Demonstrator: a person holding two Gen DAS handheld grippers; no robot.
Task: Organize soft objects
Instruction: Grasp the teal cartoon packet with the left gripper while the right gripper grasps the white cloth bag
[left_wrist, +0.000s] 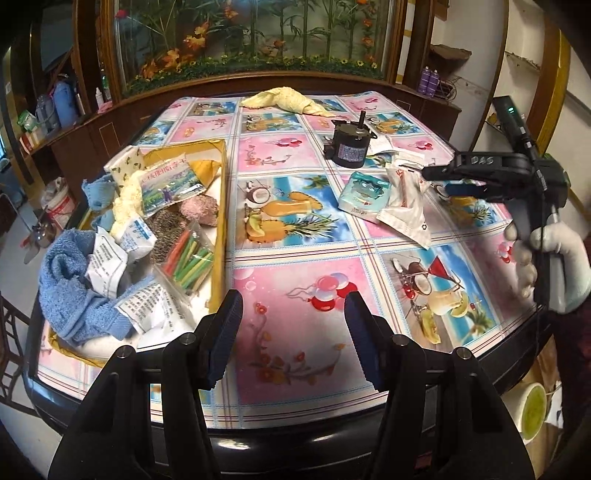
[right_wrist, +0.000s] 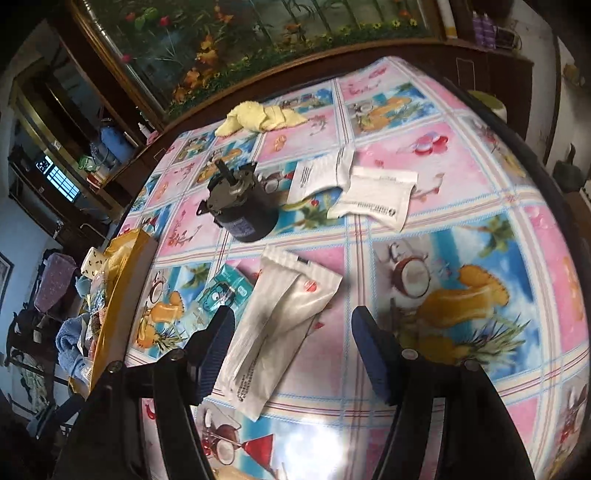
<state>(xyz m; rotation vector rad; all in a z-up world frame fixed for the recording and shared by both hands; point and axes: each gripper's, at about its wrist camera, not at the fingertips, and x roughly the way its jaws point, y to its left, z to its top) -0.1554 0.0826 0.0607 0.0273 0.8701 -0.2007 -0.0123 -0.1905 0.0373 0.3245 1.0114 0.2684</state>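
Note:
A yellow box (left_wrist: 218, 221) at the table's left holds a blue towel (left_wrist: 70, 291), packets, a bag of coloured sticks (left_wrist: 190, 258) and fuzzy items. My left gripper (left_wrist: 293, 314) is open and empty over the pink tablecloth near the front edge. My right gripper (right_wrist: 291, 328) is open and empty just above a white plastic packet (right_wrist: 280, 317); it shows in the left wrist view (left_wrist: 436, 181) at the right. A teal tissue pack (left_wrist: 364, 194) lies beside that packet. A yellow cloth (left_wrist: 288, 99) lies at the far side, also in the right wrist view (right_wrist: 258, 116).
A black motor (left_wrist: 349, 142) stands mid-table, also in the right wrist view (right_wrist: 242, 206). Two white sachets (right_wrist: 373, 199) lie to its right. A wooden cabinet with a flower panel (left_wrist: 240, 37) stands behind the table. A bowl (left_wrist: 532, 410) sits below the right front edge.

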